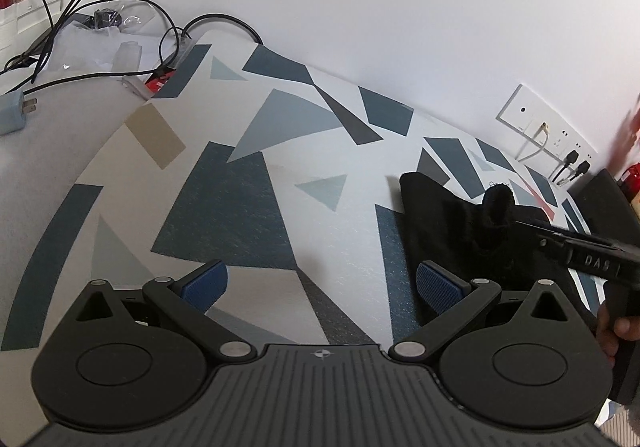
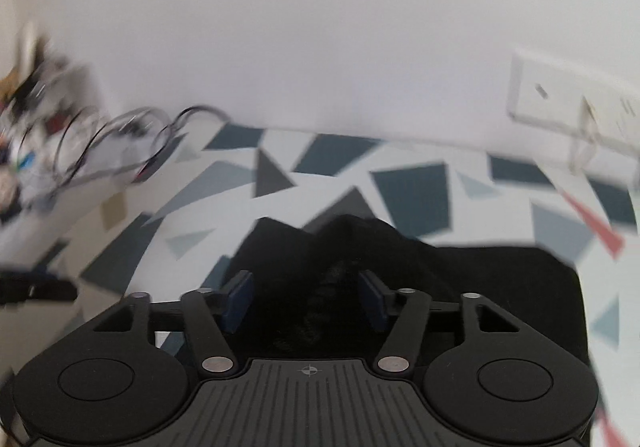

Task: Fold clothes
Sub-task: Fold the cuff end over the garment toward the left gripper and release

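Note:
A black garment (image 1: 440,231) lies on the patterned mat (image 1: 248,175), at the right of the left wrist view. A bunched tip of the cloth (image 1: 498,207) stands up at the fingers of the right gripper, whose black body (image 1: 592,261) reaches in from the right. My left gripper (image 1: 322,279) is open wide over bare mat, and its right pad (image 1: 438,287) is at the garment's near edge. In the right wrist view the garment (image 2: 500,287) fills the foreground. My right gripper (image 2: 306,295) has its jaws apart with a raised ridge of black cloth (image 2: 344,247) between them, and the pads do not visibly press on it.
Black cables (image 1: 80,27) and a pale blue plug adapter (image 1: 12,115) lie on the table left of the mat. A white wall with a socket panel (image 1: 536,123) (image 2: 572,103) runs close behind. A dark flat object (image 1: 600,199) sits at the far right. A hand (image 1: 616,327) holds the right gripper.

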Action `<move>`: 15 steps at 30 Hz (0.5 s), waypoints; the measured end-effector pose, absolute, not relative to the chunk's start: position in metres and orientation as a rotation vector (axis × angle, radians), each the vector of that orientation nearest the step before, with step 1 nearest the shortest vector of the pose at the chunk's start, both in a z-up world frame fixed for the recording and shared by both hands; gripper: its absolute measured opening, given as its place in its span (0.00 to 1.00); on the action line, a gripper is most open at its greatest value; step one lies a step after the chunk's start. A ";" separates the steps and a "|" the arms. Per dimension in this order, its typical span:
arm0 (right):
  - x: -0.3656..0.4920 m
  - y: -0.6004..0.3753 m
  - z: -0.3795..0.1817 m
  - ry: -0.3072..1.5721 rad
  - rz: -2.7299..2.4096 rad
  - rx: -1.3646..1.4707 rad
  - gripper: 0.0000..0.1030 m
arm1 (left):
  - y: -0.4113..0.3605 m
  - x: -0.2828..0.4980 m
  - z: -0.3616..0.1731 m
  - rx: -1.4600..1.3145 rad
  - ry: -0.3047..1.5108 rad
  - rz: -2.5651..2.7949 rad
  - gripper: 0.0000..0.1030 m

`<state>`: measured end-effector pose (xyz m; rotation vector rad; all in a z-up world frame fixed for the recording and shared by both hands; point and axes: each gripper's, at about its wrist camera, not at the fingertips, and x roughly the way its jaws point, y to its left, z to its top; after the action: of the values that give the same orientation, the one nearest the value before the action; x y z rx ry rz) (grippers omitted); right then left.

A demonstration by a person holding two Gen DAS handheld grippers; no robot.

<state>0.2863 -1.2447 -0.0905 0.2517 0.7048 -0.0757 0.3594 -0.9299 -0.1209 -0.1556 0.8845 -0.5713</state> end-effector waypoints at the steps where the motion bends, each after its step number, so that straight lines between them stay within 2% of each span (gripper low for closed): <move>1: 0.287 -1.250 -0.095 0.719 -0.094 0.294 0.55 | -0.929 0.360 -0.122 -0.153 0.888 -0.569 1.00; 7: 0.302 -1.257 -0.111 0.722 -0.147 0.396 0.54 | -0.924 0.364 -0.123 -0.144 0.903 -0.557 1.00; 11: 0.312 -1.257 -0.111 0.730 -0.197 0.401 0.59 | -0.919 0.363 -0.120 -0.150 0.899 -0.549 1.00; 15: 0.322 -1.249 -0.123 0.798 -0.119 0.396 0.59 | -0.913 0.361 -0.121 -0.160 0.923 -0.531 1.00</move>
<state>0.3225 -1.2486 -0.1227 0.3964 0.7980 -0.1187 0.3612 -0.9133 -0.1214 -0.1605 0.9225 -0.5310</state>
